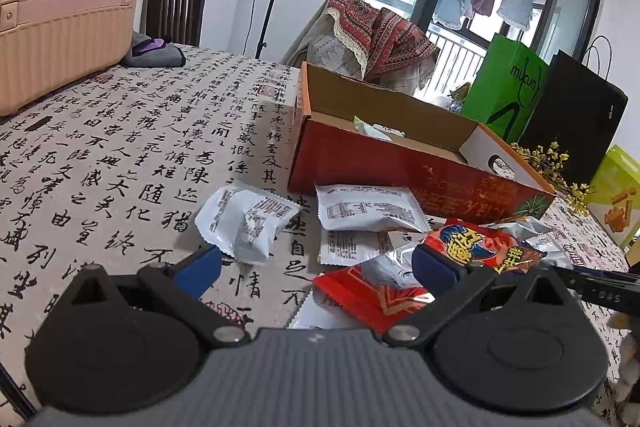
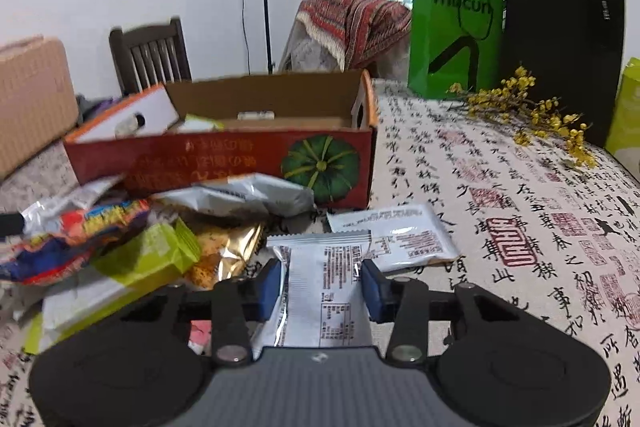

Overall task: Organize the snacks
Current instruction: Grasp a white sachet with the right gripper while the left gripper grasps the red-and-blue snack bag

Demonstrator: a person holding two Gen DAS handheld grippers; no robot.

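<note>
My right gripper (image 2: 320, 287) is shut on a white snack packet (image 2: 320, 291), which is squeezed between the blue pads (image 2: 269, 287). A second white packet (image 2: 400, 233) lies flat just beyond it. A heap of snacks lies to the left: a lime-green box (image 2: 132, 267), a gold bag (image 2: 224, 251) and a silver bag (image 2: 248, 197). The red cardboard box (image 2: 224, 159) with a pumpkin picture stands open behind the heap. My left gripper (image 1: 316, 267) is open above white packets (image 1: 246, 221), a red packet (image 1: 372, 295) and a colourful bag (image 1: 476, 243); nothing sits between its fingers.
A pink suitcase (image 1: 60, 7) stands at the table's far left, with a dark chair (image 1: 176, 3) behind it. A green paper bag (image 2: 456, 27), a black bag (image 2: 560, 39) and yellow dried flowers (image 2: 528, 111) stand at the back right. The calligraphy tablecloth (image 2: 520, 227) covers the table.
</note>
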